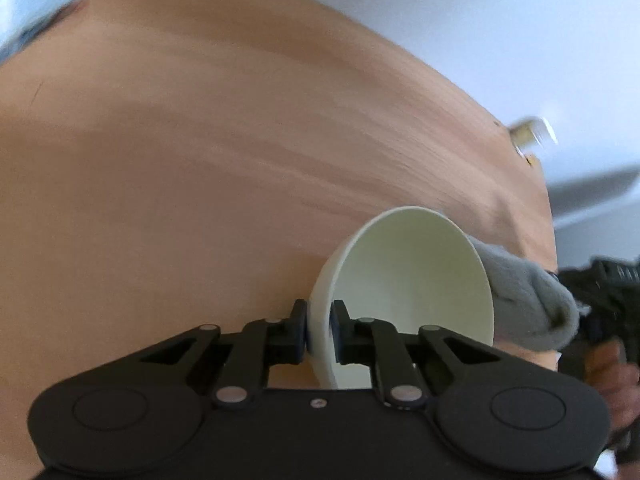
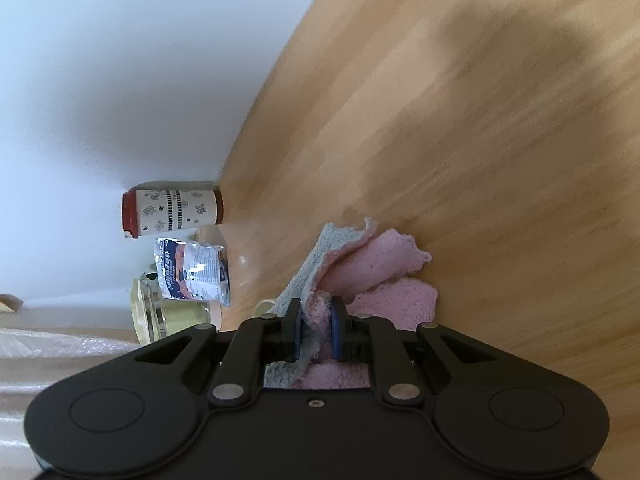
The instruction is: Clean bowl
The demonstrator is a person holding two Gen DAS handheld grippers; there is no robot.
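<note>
Left gripper [image 1: 320, 330] clamped on the rim of a white bowl [image 1: 408, 280], one of the fingers [image 1: 298, 330] outside the wall, the other inside. Bowl lower centre of the left wrist view, tipped on its side, opening turned toward the camera, above the wooden worktop [image 1: 200, 140]. Grey cloth [image 1: 532, 300] touching the bowl's right outer edge, with the right gripper [image 1: 608, 312] dark at the right margin behind it.

In the right wrist view, right gripper [image 2: 316, 330] closed tight on the pink-and-grey cloth [image 2: 380, 276], folds spilling forward over the worktop [image 2: 480, 140]. At centre left, against the white wall: a red-lidded patterned cup [image 2: 172, 208], a printed packet [image 2: 196, 272], a glass jar [image 2: 168, 316].
</note>
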